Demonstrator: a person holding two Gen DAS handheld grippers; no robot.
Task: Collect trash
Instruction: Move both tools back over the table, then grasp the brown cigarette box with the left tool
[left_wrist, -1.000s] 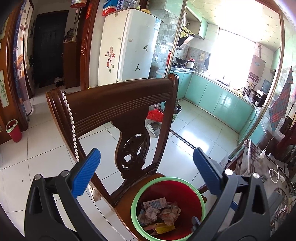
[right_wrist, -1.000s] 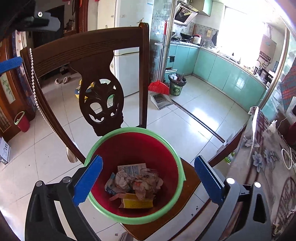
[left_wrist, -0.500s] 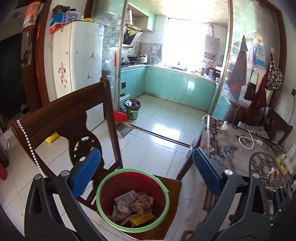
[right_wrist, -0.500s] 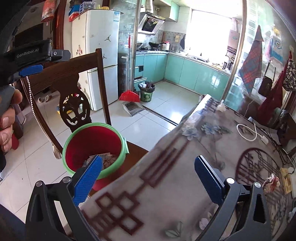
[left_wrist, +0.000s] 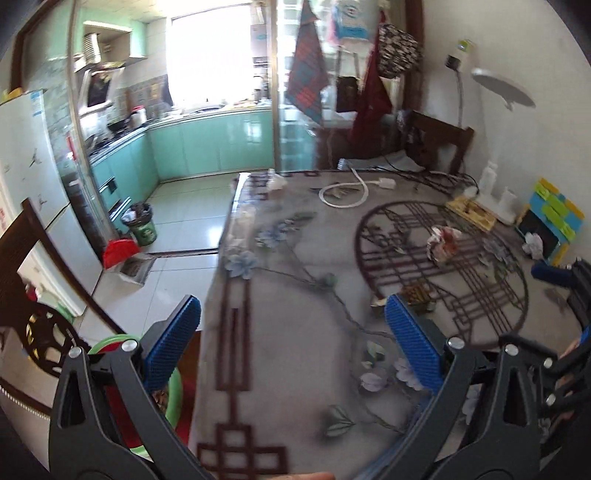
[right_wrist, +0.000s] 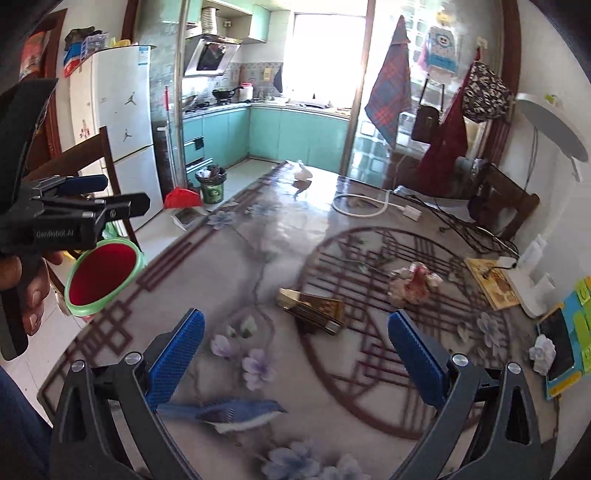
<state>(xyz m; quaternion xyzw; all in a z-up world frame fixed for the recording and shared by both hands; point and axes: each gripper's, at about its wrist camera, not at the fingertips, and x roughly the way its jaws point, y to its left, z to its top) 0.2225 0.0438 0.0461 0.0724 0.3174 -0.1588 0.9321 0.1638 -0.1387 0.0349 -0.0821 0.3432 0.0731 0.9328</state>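
Observation:
A crumpled pink-white wrapper (right_wrist: 413, 282) lies on the patterned table (right_wrist: 280, 251); it also shows in the left wrist view (left_wrist: 445, 243). A flattened gold-brown packet (right_wrist: 314, 310) lies nearer me, just beyond my right gripper (right_wrist: 295, 354), which is open and empty. A small white paper ball (right_wrist: 542, 352) sits at the right edge. The red bin with green rim (right_wrist: 101, 275) stands on a chair at the table's left. My left gripper (left_wrist: 291, 343) is open and empty over the table's left part; the bin (left_wrist: 173, 384) shows behind its left finger.
A white cable (right_wrist: 364, 206), a yellow booklet (right_wrist: 493, 282), a white lamp base (right_wrist: 532, 291) and a blue-green box (right_wrist: 569, 343) lie along the table's far and right side. The wooden chair back (left_wrist: 33, 266) is at left. The left gripper body (right_wrist: 62, 218) shows in the right wrist view.
Both grippers have swung right, from over the bin on the chair to over the table. Both stay open and empty.

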